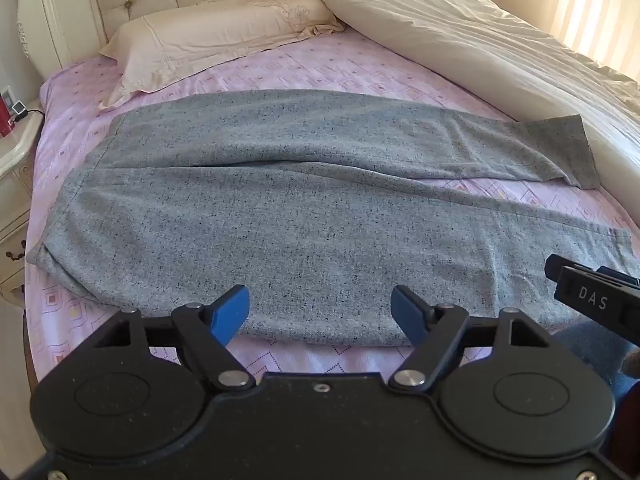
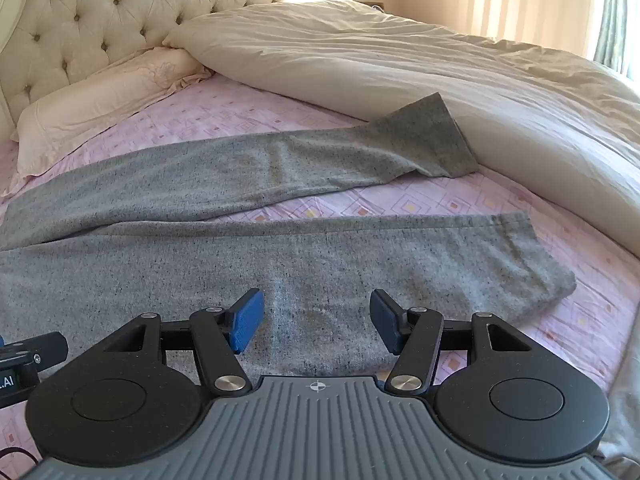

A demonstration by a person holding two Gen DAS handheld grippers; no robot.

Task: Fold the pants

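Pants point(image 1: 280, 216) are spread flat across the pink sheet point(image 1: 304, 68), waistband off to your left and both legs running out to the right. The far leg's cuff point(image 2: 436, 140) ends right up against the cream duvet point(image 2: 400, 64), a bit rumpled there. The near leg's cuff point(image 2: 532, 256) lies flat on the sheet, with a strip of pink showing between the two legs.

Your left gripper point(image 1: 320, 312) is spread wide, blue pads point(image 1: 230, 312) well apart, nothing between them. It hangs over the near edge of the pants, close to the fabric; can't tell whether the tips touch it. Your right gripper point(image 2: 316, 320) is the same deal: wide, nothing pinched, angled down over the near leg a bit short of its cuff. In the left view you can see a bit of it poking in at the right edge, so the two sit side by side along that near edge.

A pillow point(image 1: 208, 44) sits at the head of the bed against the tufted headboard point(image 2: 120, 12), clear of the pants. There's a nightstand point(image 1: 16, 148) past the left side of the bed.
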